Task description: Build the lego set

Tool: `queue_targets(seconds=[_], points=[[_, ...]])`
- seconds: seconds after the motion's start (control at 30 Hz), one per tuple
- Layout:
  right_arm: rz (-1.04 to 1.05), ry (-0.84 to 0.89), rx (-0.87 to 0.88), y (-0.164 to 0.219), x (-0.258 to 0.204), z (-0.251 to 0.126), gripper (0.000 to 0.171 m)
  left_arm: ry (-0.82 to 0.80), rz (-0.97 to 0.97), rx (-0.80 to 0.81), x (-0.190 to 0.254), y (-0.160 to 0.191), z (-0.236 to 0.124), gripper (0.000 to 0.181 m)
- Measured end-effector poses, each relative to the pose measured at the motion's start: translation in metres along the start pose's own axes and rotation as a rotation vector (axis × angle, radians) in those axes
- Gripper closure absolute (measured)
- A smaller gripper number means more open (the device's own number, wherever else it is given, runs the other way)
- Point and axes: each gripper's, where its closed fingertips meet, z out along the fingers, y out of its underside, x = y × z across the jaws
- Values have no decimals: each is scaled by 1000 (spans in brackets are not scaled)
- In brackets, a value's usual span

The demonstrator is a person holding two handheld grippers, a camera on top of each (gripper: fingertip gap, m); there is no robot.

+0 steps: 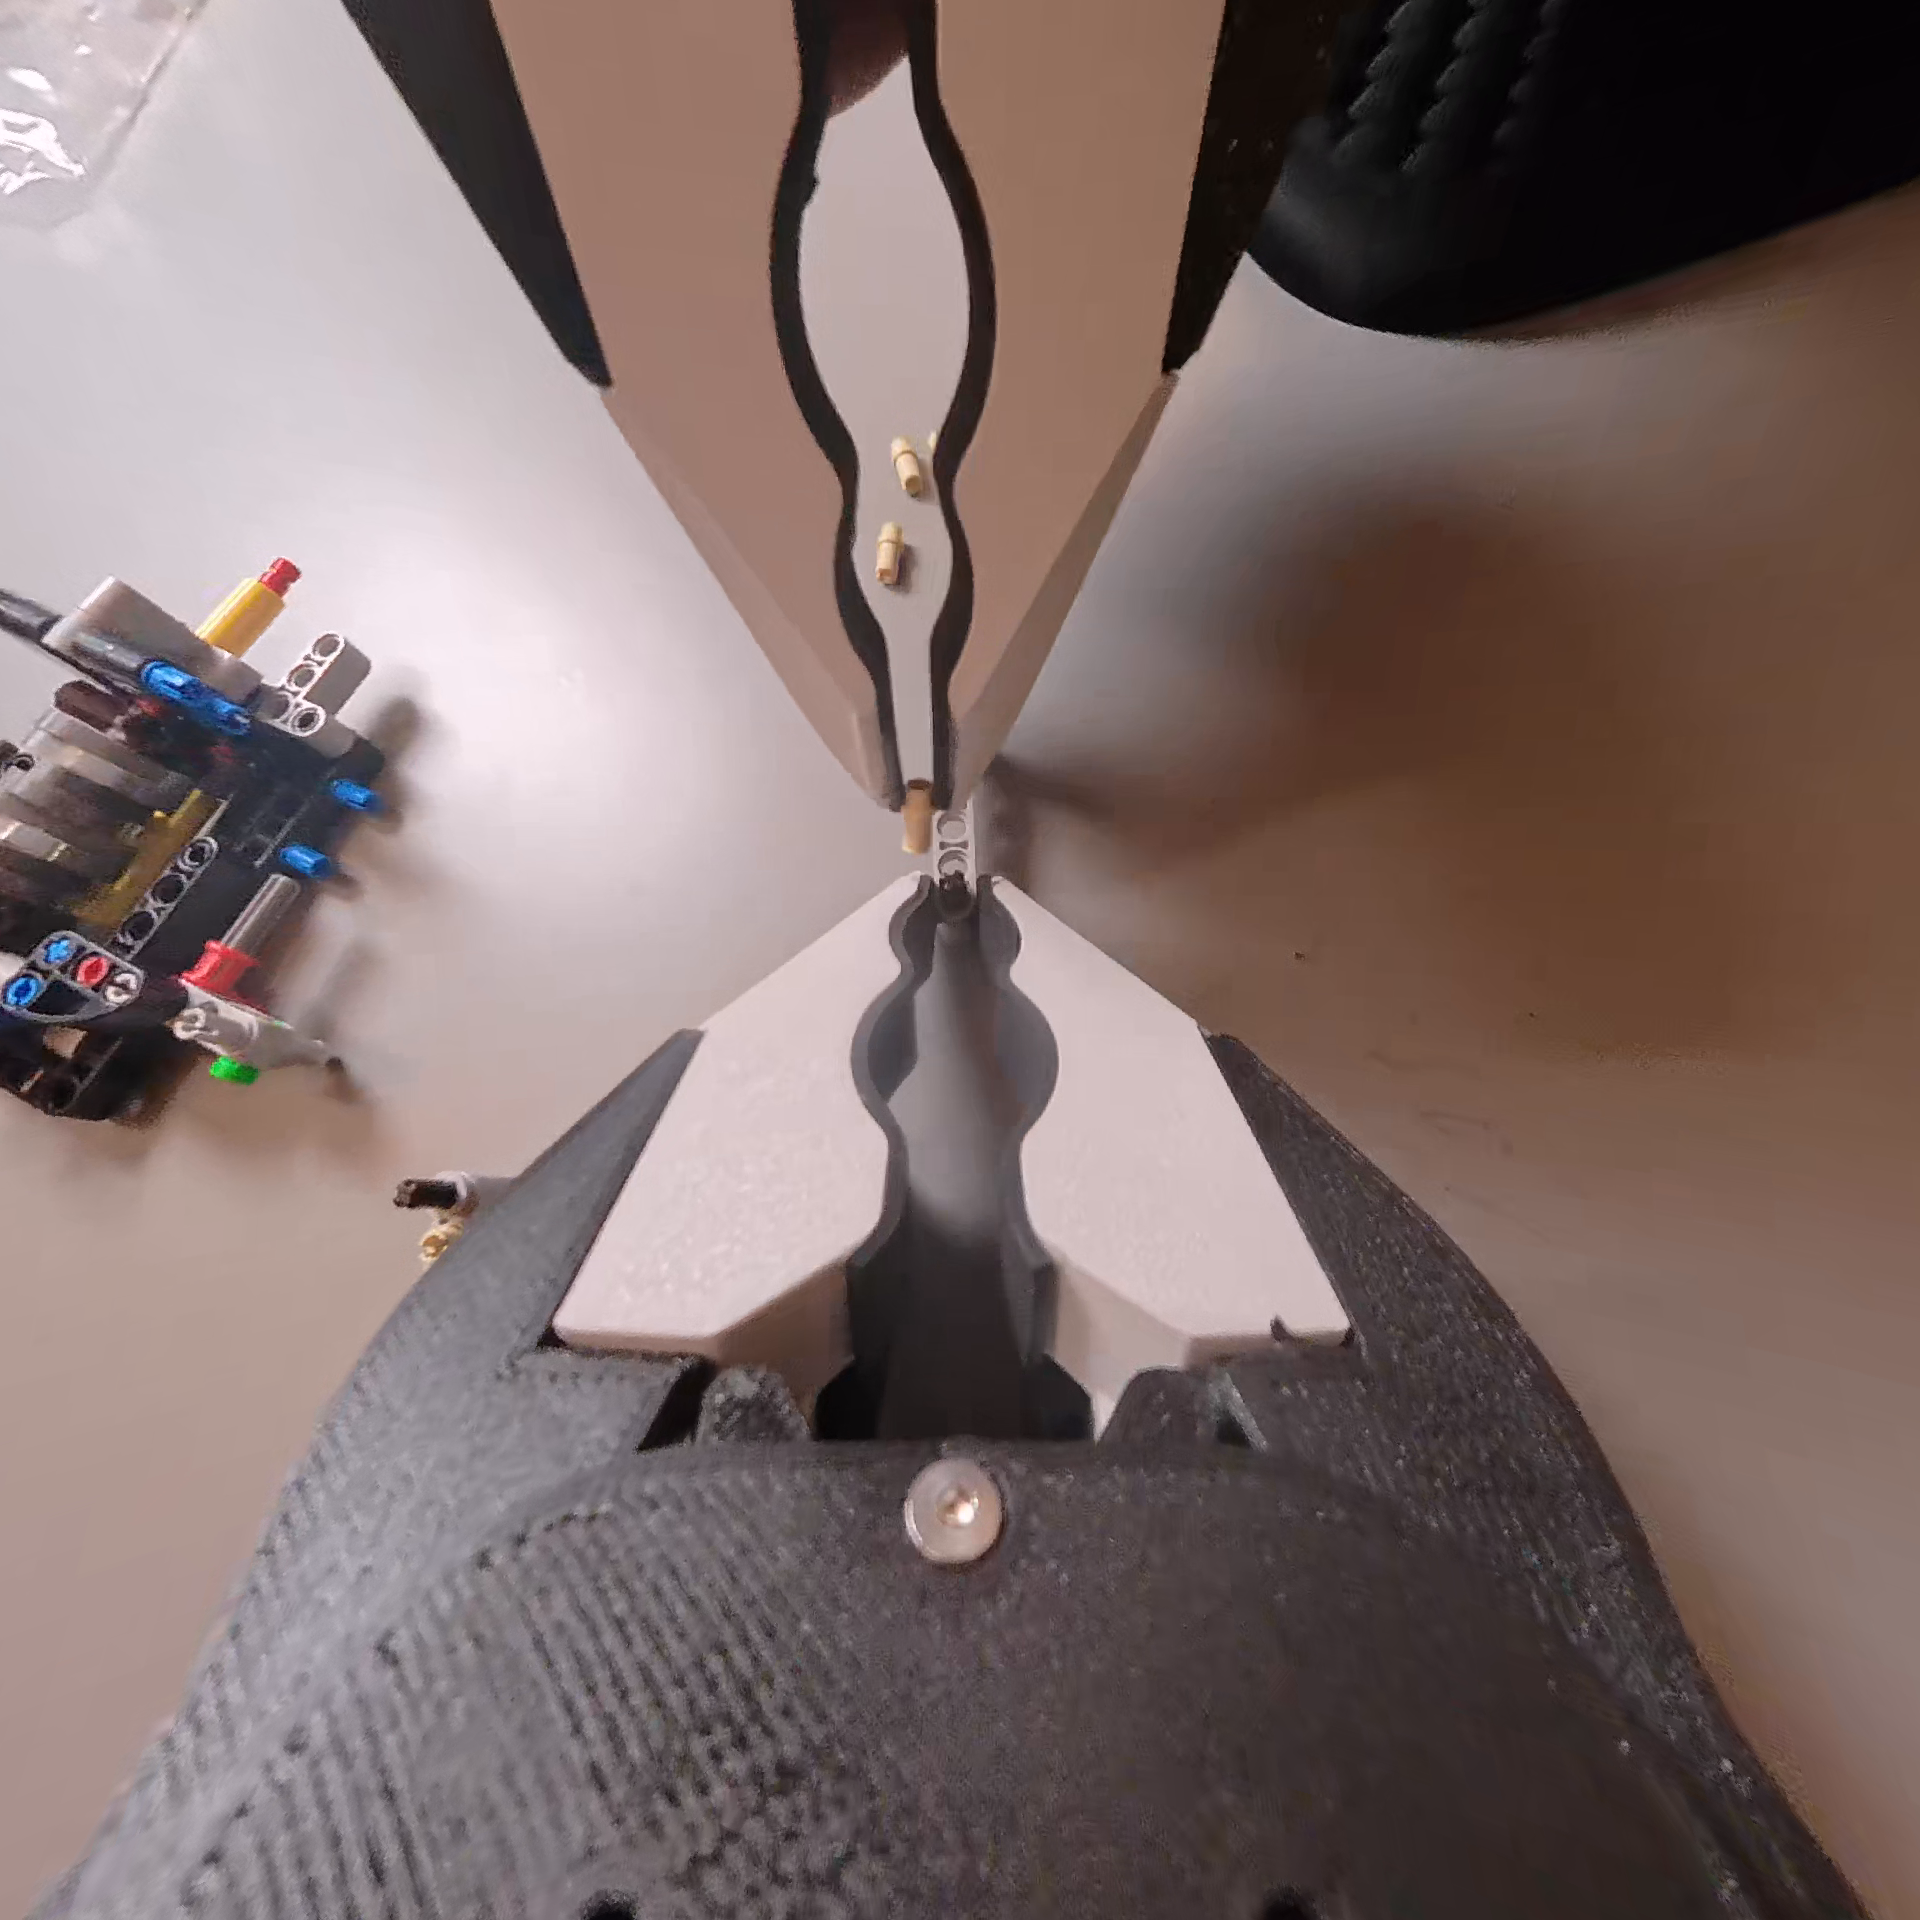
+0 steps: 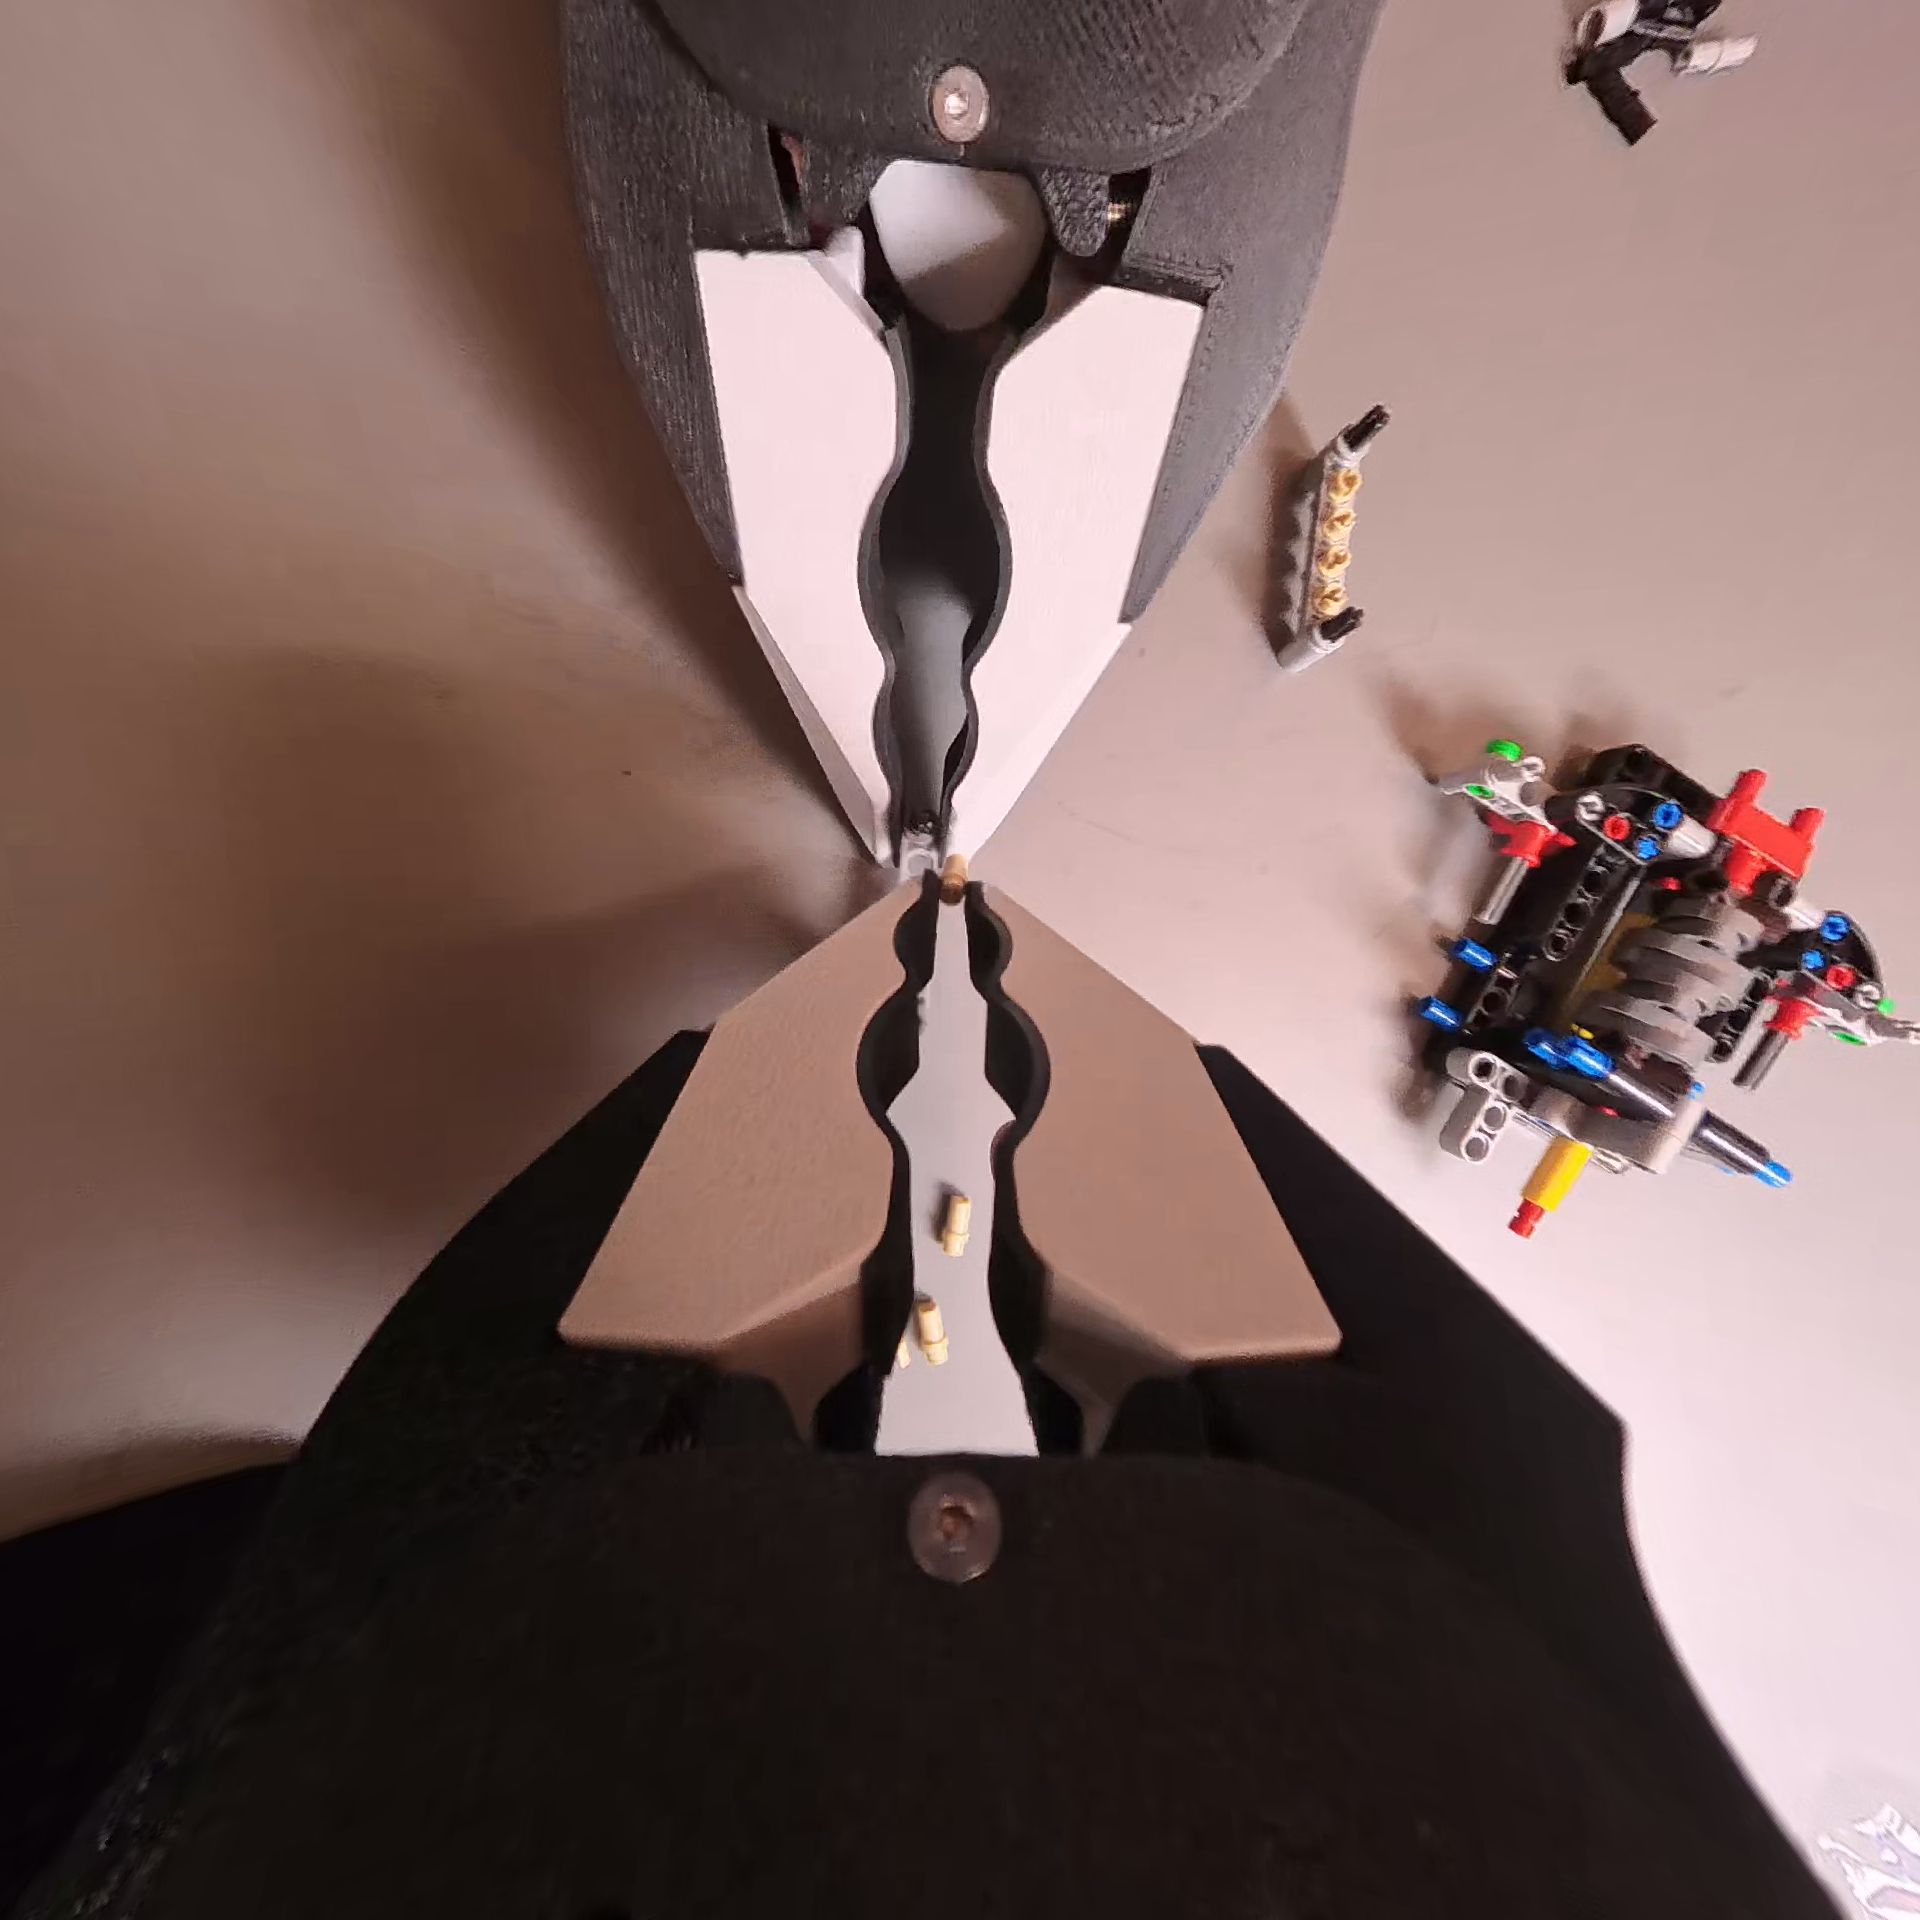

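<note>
**Pressing a tan pin toward a grey beam, tip to tip**

Looking out over the pale beige tabletop, I have the two tools facing each other nose to nose above it. My left gripper, black printed body with white wedge fingers, has its jaws drawn together on a small light-grey holed plastic beam, which sticks forward out of the tips. My right gripper, black body with tan-looking wedge fingers, is clamped on a short tan plastic connector pin; the pin's free end sits just beside the beam's end hole, and I cannot tell whether it has entered the hole or only touches it.

Off to the side rests the partly built model, a black frame carrying grey gear-like discs, blue and red pins, a red bracket and a yellow axle piece with a red tip. Near it, closer to the left gripper's body, lies a long grey beam with tan pins along it and black pins at both ends. A small cluster of black and grey loose parts lies at the far edge of the right wrist view. Three spare tan pins lie on the table beneath the right gripper's fingers. A crumpled clear plastic bag sits at the corner of the left wrist view.
</note>
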Motion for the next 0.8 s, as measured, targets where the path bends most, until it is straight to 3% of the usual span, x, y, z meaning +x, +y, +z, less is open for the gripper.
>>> queue_targets(seconds=[0.17,0.33,0.8], points=[[-15,-5,-31,2,-3,2,168,-10,22,7,0,1,-2,164],[-27,1,-48,3,-2,5,168,-36,29,44,-4,-2,-9,164],[-34,-11,116,-16,-3,-7,168,-4,-17,188,-3,-21,-22,178]])
